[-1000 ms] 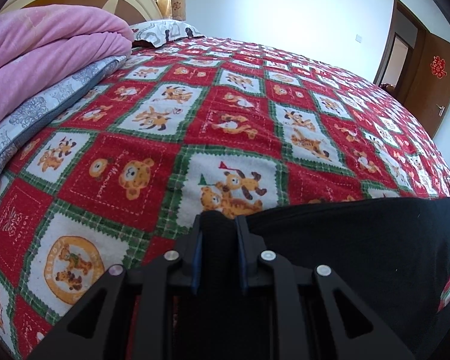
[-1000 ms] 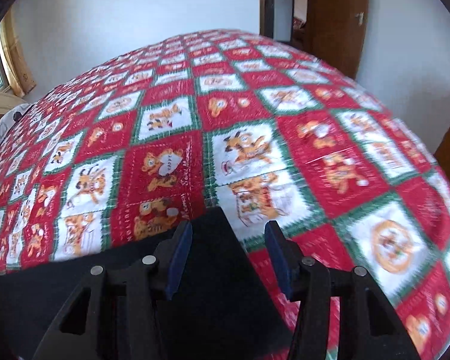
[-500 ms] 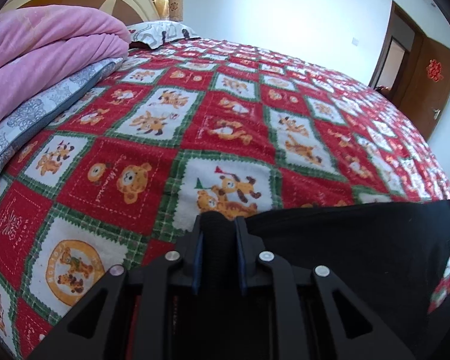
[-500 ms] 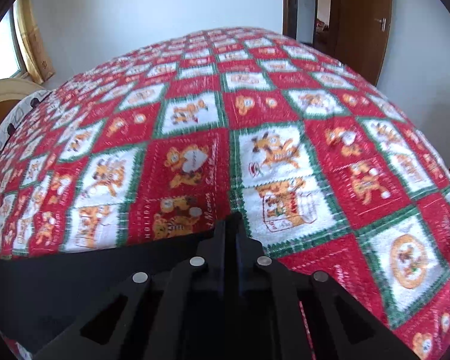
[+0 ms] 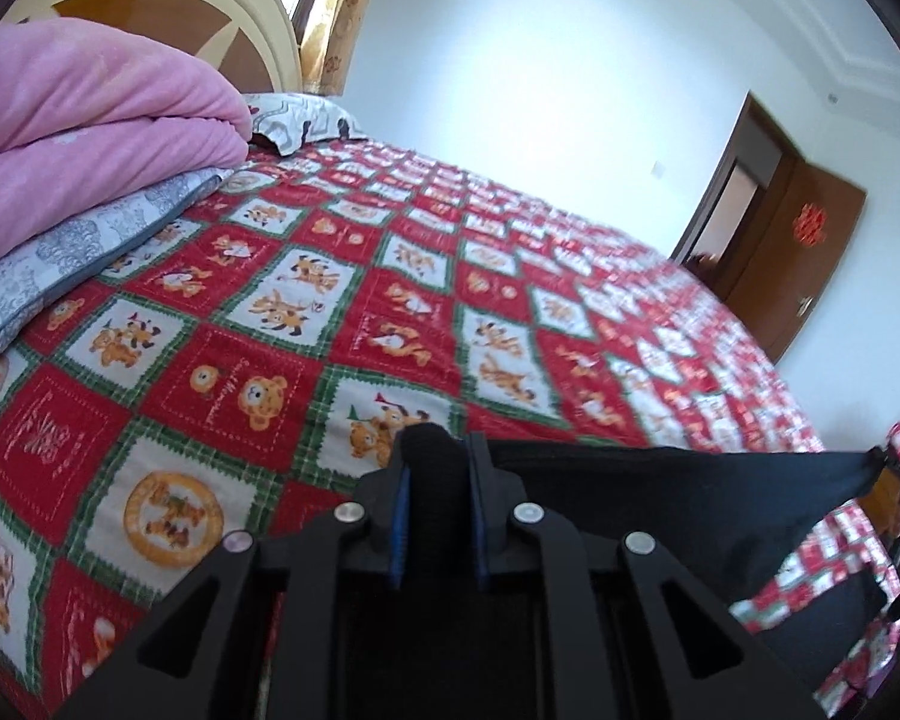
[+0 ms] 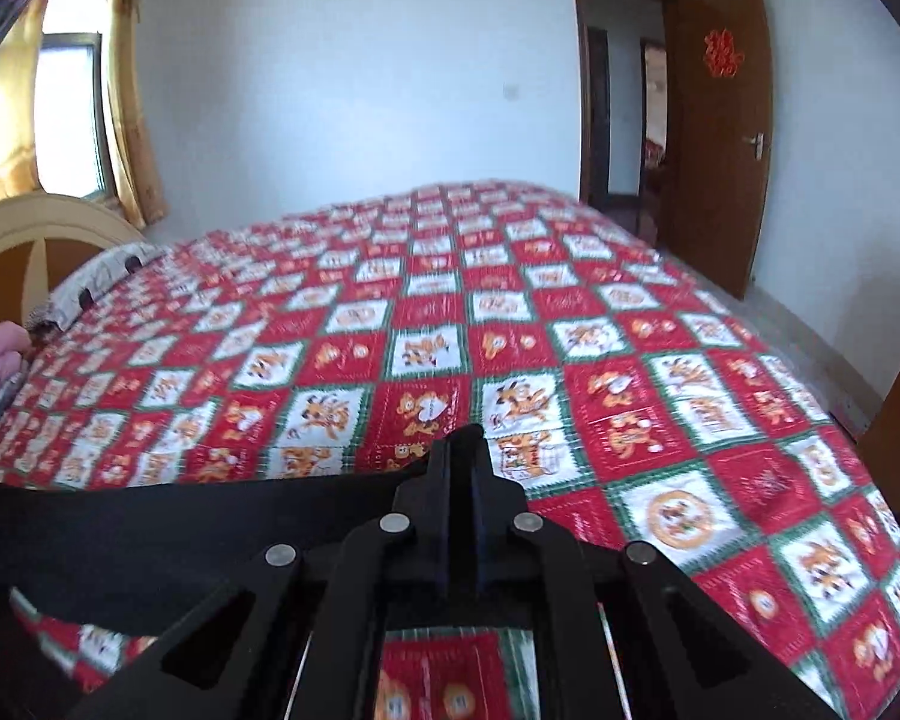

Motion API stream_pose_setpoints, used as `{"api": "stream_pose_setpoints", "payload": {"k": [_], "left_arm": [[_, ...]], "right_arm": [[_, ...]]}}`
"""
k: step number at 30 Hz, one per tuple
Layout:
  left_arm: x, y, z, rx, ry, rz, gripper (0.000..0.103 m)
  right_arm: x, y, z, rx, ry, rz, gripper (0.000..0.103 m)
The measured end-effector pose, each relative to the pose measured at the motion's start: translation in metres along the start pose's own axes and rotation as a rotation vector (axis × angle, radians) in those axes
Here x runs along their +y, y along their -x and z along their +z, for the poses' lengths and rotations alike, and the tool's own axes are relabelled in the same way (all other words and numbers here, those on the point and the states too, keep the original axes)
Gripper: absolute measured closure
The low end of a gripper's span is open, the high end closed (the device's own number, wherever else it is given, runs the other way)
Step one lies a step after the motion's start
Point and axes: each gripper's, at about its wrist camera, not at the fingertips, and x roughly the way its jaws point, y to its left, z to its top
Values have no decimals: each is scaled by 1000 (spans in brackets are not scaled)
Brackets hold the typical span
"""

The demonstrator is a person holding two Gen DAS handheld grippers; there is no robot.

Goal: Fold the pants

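The left tool (image 5: 437, 468) clamps a bunched corner of the black pants (image 5: 678, 498) at lower centre, the cloth stretching taut toward the right edge. The right tool (image 6: 463, 468) pinches the opposite corner, pants (image 6: 168, 531) spanning lower left above the red patchwork bed (image 6: 510, 312).

Black pants (image 5: 660, 498): lower length cut off by the bottom edge in both wrist views, far right corner blurred in the left view. Patchwork quilt (image 6: 510, 324): far squares smeared, figures unreadable. Pink blanket (image 5: 90, 132): cropped by the left edge, near left.
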Motion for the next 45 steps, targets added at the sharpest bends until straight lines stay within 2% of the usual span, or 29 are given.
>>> {"api": "stream_pose_setpoints", "payload": {"k": [5,14,22,27,30,33,36,37,38,39,42,44,45], "left_arm": [[2,26,-17,-24,18,-61,86],[11,61,-61,-52,40,-145,86],[26,75,-100,-20,32,-159,86],[28,75,-119,18,-14,-137,85],[31,79,-123,15,-23,-136,82],[31,85,-125,12,-45,-129,79],[31,88,-126,6,-68,-117,74],[31,88,-126,5,-71,-115,73],[31,88,-126,4,-71,-110,72],[31,89,-127,2,-73,-106,71],[29,91,-127,-3,-94,-94,70],[27,93,-128,-13,-118,-69,62],[25,95,-129,-22,-138,-43,54]], "right_arm": [[-16,50,-24,-58,-25,-1,98],[-44,117,-96,-95,-84,13,98],[-66,137,-146,-59,-159,30,98],[-64,138,-156,-11,-136,10,98],[-67,136,-162,34,-136,-2,98],[-69,142,-168,40,-141,-9,97],[-68,150,-174,57,-146,-15,90],[-68,152,-175,60,-146,-30,77],[-69,157,-178,61,-138,-70,59],[-69,162,-180,59,-139,-91,53],[-69,180,-184,51,-146,-178,51],[-57,196,-181,19,-126,-198,51],[-41,207,-177,-2,-88,-187,51]]}}
